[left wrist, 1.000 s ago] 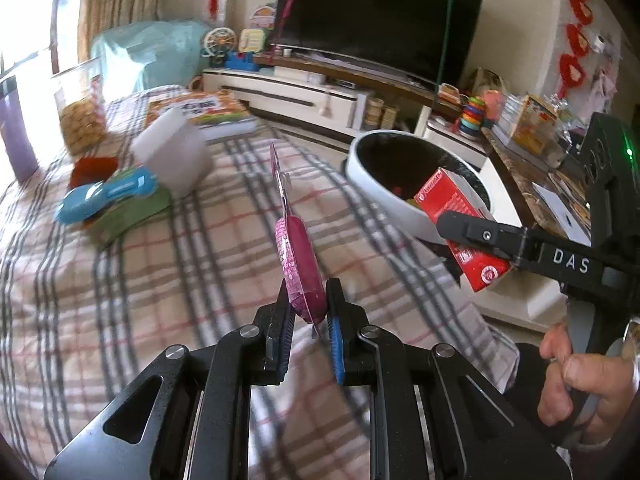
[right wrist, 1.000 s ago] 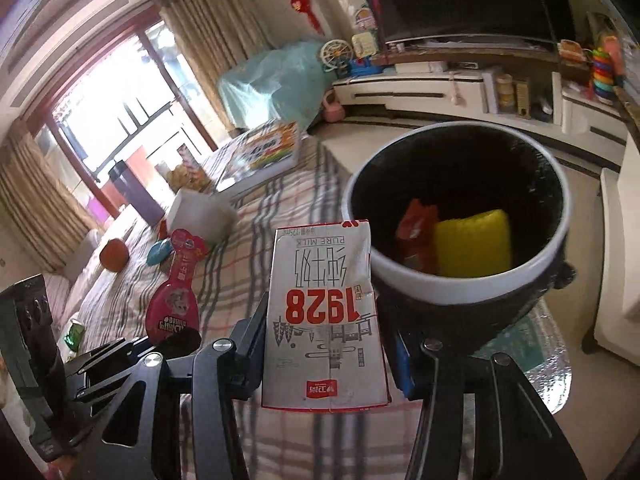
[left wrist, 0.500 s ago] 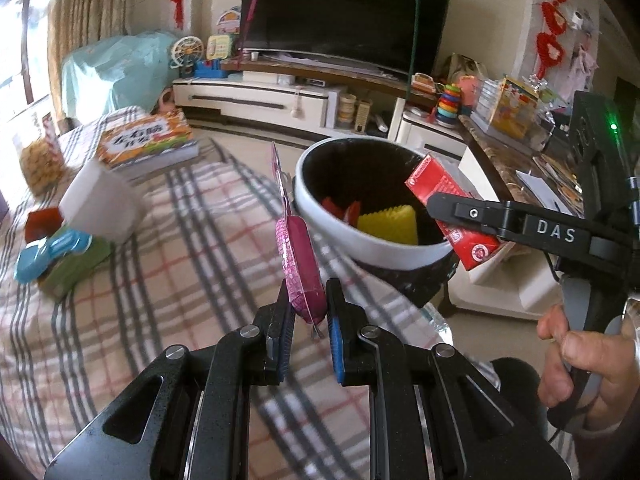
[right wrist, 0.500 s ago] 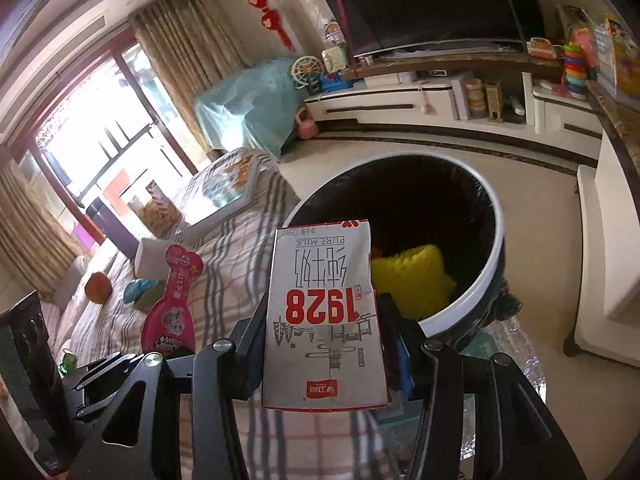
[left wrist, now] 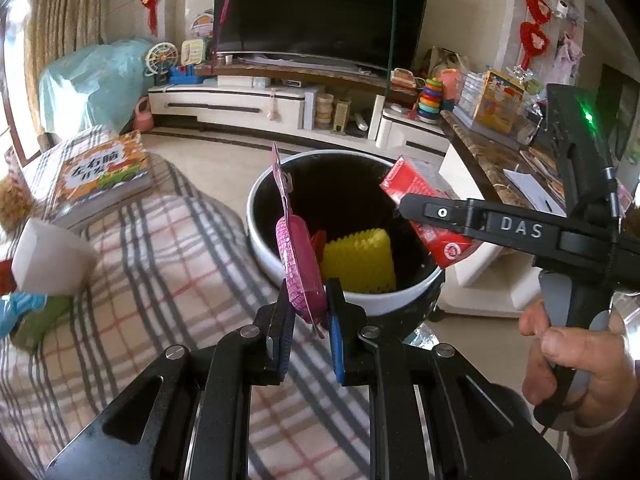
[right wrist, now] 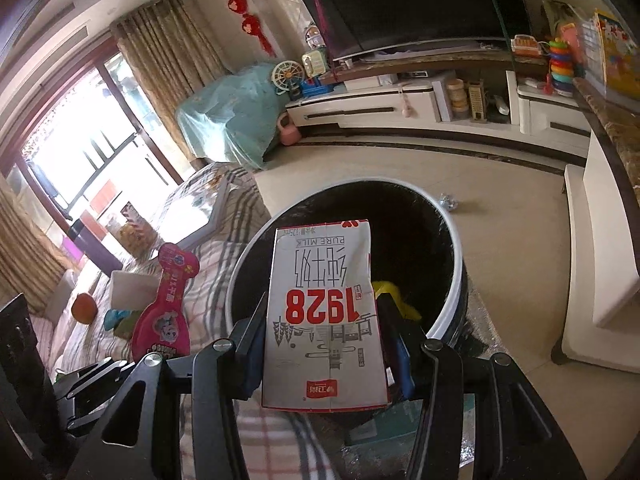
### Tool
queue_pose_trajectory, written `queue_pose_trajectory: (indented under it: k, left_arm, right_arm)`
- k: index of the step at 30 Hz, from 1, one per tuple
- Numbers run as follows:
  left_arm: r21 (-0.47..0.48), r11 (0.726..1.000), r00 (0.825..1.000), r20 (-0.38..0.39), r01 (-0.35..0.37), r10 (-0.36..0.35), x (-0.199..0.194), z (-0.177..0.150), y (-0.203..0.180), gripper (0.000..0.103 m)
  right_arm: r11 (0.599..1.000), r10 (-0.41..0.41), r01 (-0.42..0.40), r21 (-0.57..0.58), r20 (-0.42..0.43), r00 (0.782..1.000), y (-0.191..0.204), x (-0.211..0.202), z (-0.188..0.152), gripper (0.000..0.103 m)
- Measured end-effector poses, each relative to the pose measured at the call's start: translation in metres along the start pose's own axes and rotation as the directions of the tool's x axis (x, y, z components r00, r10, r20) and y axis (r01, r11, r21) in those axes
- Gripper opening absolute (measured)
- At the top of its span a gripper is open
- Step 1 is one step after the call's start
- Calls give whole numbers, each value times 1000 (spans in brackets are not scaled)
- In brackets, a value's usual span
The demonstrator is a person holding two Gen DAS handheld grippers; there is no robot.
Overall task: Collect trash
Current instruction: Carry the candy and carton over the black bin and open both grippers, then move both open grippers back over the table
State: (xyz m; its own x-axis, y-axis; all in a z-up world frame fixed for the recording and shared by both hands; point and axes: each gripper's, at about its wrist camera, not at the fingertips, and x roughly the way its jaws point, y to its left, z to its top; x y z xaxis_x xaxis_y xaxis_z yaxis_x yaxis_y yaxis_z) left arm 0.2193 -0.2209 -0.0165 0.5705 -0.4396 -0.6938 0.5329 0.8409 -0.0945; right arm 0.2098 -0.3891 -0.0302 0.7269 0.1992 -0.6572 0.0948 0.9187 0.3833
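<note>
At centre frame in the left wrist view, left gripper (left wrist: 308, 320) clamping a pink packet (left wrist: 298, 264) edge-on, poised at the near rim of the trash bin (left wrist: 256, 236). To the right of centre there, right gripper (left wrist: 404, 206) pinching a milk carton (left wrist: 424, 208) above the bin's far-right side; in the right wrist view, right gripper (right wrist: 324, 344) squeezing that carton (right wrist: 324, 320) directly over the bin (right wrist: 452, 300) mouth. Already lying inside: a yellow sponge (left wrist: 360, 260) and something red beside it. Looking like the release stage: both pieces carried, neither dropped yet. Still sitting at left of frame on the checked cloth (left wrist: 160, 272): a white box (left wrist: 50, 258) and a blue-green wrapper (left wrist: 24, 314), possibly next for collecting; a book (left wrist: 100, 176) probably staying.
</note>
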Motion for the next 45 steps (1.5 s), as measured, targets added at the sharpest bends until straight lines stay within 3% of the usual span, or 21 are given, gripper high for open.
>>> queue_pose_trajectory:
  k: [36, 37, 38, 39, 41, 45]
  left_arm:
    - [14, 1000, 997, -79, 7, -6, 51, 31, -10, 15]
    - [11, 1000, 997, -78, 8, -8, 51, 30, -9, 17]
    - [7, 1000, 997, -76, 9, -9, 50, 31, -9, 25]
    - [2, 1000, 998, -68, 5, -5, 48, 30, -8, 40]
    - [-6, 1000, 999, -45, -8, 8, 42, 29, -7, 57]
    - [-30, 999, 1000, -24, -14, 14, 30, 22, -1, 62]
  right_arm:
    - [999, -22, 23, 31, -37, 999, -17, 31, 26, 53]
    - [999, -23, 24, 32, -38, 999, -17, 31, 26, 54]
    - [999, -22, 23, 33, -36, 999, -17, 31, 27, 54]
    - [999, -23, 25, 37, -36, 999, -17, 30, 27, 54]
    - [998, -24, 26, 49, -35, 999, -19, 29, 27, 67]
    - [998, -21, 21, 57, -2, 1000, -17, 17, 24, 75]
